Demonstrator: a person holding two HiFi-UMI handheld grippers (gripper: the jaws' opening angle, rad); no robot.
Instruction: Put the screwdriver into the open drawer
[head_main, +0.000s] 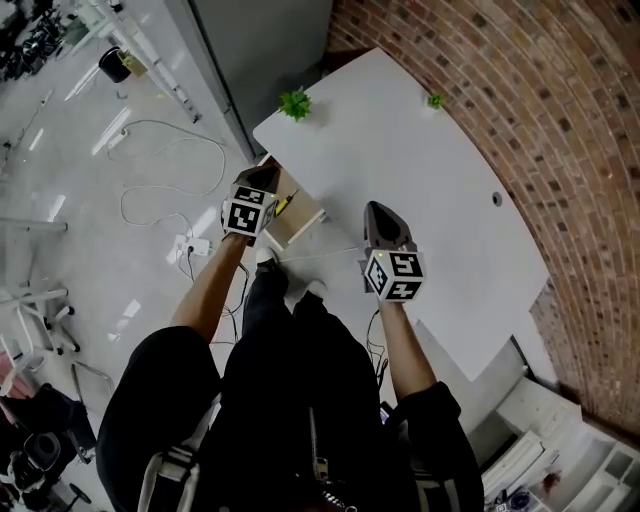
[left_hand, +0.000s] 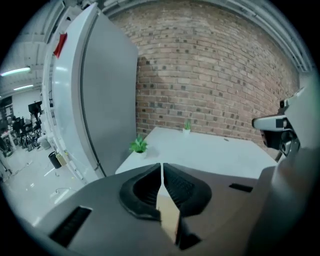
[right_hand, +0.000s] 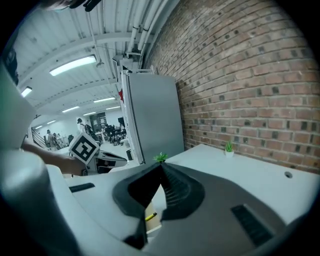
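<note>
- Workshop corner: red-brown brick wall (head_main: 560, 130) behind a white table with a curved edge (head_main: 420, 190); pale glossy floor (head_main: 60, 150) to the left of the table in the head view.
- Yellow-and-black screwdriver (head_main: 286, 203): lies inside the drawer, near its left side in the head view. Neither gripper is touching it. The right gripper view shows its yellow end below the jaws, against the drawer's pale bottom.
- Open light-wood drawer (head_main: 298, 228): pulled out from the table's near left edge, its inside facing up.
- Left gripper (left_hand: 162, 170): dark jaws pressed together, only a thin slit between the pads and nothing in it. In the head view it sits over the drawer's left edge, just beside the screwdriver.
- Right gripper (right_hand: 161, 169): jaw tips meet at a point, with nothing gripped. In the head view it sits over the table edge, to the right of the drawer.
- Small green potted plant (head_main: 295, 103): stands upright on the table's far left corner.
- Second, smaller green potted plant (head_main: 435, 101): stands on the table beside the brick wall, well apart from the first.
- Round grey hole (head_main: 497, 199): set in the table top near the wall side.
- Tall grey cabinet (head_main: 270, 50): stands against the wall, beyond the table's far left corner.
- White cable (head_main: 170, 170): looped loosely on the floor, left of the drawer.
</note>
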